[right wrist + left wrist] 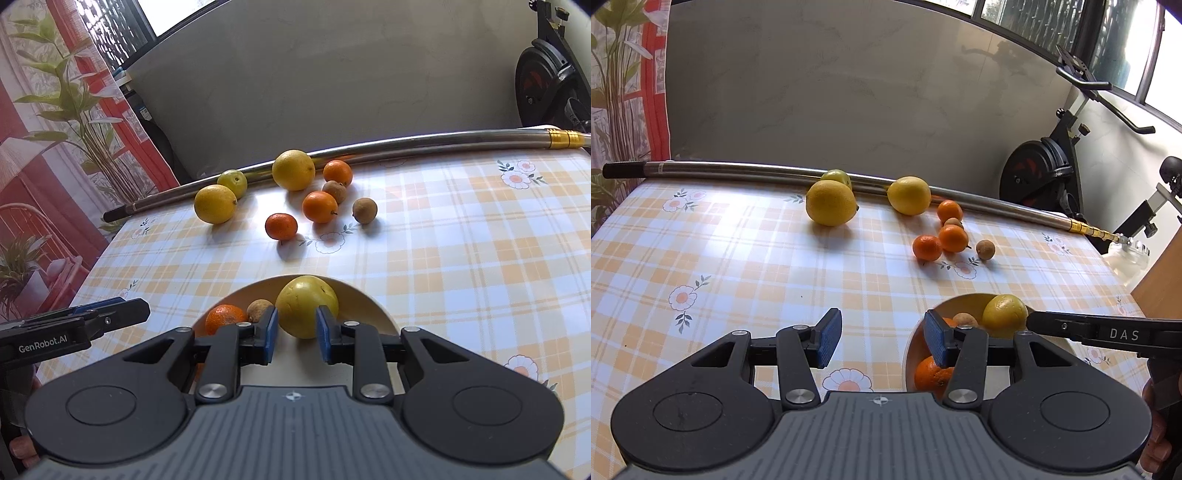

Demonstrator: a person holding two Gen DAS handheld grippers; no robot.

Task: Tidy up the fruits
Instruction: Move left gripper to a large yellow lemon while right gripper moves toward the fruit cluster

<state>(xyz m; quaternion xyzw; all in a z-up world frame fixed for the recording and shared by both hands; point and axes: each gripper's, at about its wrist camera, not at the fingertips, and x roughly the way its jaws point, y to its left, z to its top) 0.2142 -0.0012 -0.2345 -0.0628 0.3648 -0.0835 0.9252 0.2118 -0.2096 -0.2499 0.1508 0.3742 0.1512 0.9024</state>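
A cream bowl (369, 303) (911, 350) holds a yellow lemon (306, 301) (1004, 314), an orange (225, 317) (931, 374) and a brown longan (258, 310) (964, 317). My right gripper (297, 311) (1031, 317) is over the bowl with its jaws drawn narrow. Its tips rest against the lemon's near side and nothing is between the pads. My left gripper (882, 321) (142, 311) hovers open and empty at the bowl's left rim. Farther back lie several loose fruits: two lemons (215, 204) (293, 170), a greenish one (232, 182), tangerines (320, 206) and longans (364, 210).
A metal pole (738, 170) (406, 146) lies along the table's far edge behind the fruit. The checked tablecloth (720, 258) covers the table. An exercise bike (1045, 173) and a wooden panel (1163, 280) stand to the right. A hand (1156, 435) holds the right gripper.
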